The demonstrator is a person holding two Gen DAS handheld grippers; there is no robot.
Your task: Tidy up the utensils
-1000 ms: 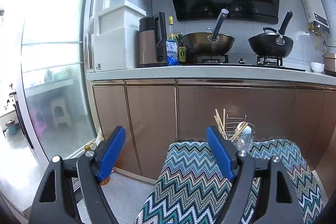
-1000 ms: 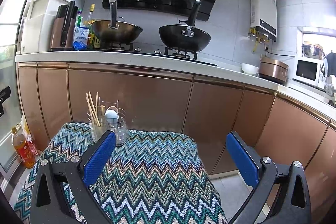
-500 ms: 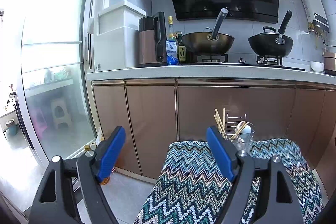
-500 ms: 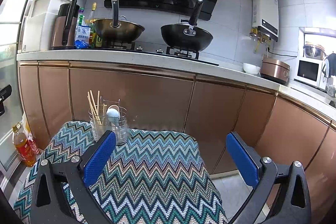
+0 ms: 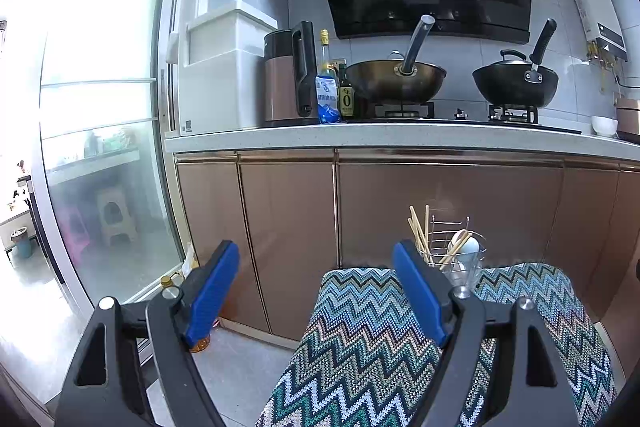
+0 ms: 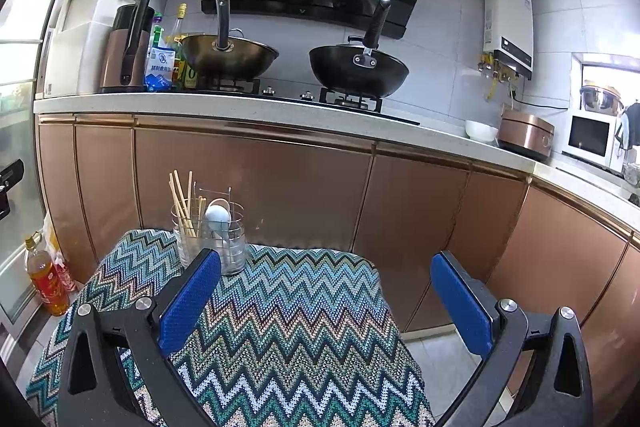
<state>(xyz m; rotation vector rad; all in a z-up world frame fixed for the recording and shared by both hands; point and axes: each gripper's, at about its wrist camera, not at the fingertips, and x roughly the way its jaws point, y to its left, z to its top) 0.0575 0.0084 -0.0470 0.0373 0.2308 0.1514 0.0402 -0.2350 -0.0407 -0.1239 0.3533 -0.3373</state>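
Observation:
A wire utensil holder (image 6: 212,239) stands at the far left corner of a table under a zigzag-patterned cloth (image 6: 280,327). It holds wooden chopsticks (image 6: 182,201) and a white spoon (image 6: 218,215). It also shows in the left wrist view (image 5: 456,255), partly behind my right-hand finger. My left gripper (image 5: 316,291) is open and empty, off the cloth's left edge. My right gripper (image 6: 326,299) is open and empty, above the cloth and short of the holder.
Copper cabinet doors (image 6: 260,187) rise right behind the table. The counter above carries two woks (image 6: 356,67), a kettle (image 5: 288,75), bottles and a rice cooker (image 6: 524,139). An oil bottle (image 6: 46,275) stands on the floor at left. A glass sliding door (image 5: 100,147) is further left.
The right wrist view has shifted slightly, moving a little nearer to the holder. The left gripper has not visibly moved. Both stay open.

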